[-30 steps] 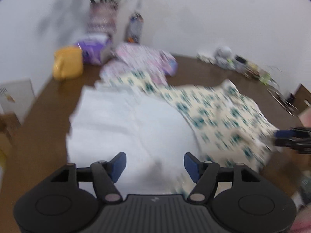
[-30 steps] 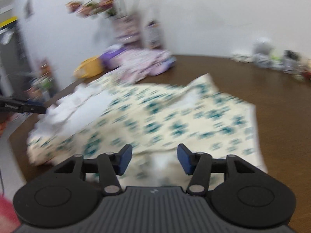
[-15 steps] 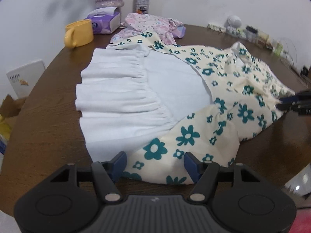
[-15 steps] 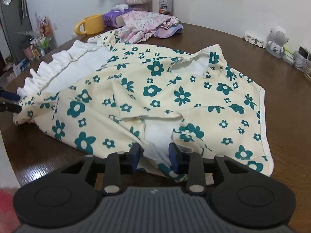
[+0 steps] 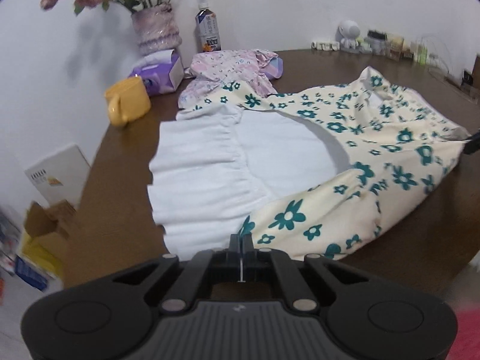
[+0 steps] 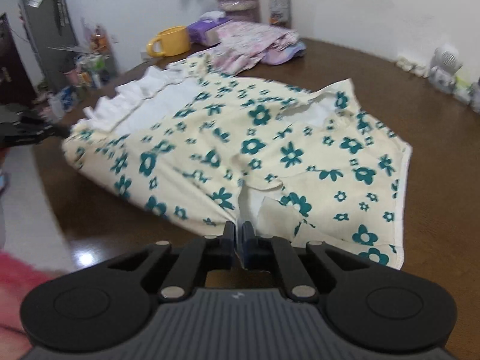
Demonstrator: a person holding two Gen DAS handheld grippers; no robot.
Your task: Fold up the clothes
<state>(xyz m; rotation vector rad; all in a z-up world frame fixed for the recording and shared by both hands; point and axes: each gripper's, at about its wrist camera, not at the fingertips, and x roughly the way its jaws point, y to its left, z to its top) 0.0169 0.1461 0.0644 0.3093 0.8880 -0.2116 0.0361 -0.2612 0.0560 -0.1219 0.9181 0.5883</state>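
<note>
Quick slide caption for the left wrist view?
Left hand-held gripper shut on the floral dress hem, white lining up, on the brown table.

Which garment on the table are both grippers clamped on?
The cream dress with teal flowers, spread out in front; the left gripper and right gripper pinch its near edge. The pink floral clothes lie untouched behind.

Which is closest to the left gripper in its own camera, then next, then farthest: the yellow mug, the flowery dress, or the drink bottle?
From the left gripper:
1. flowery dress, pinched in its jaws.
2. yellow mug, far left.
3. drink bottle, at the wall behind.
</note>
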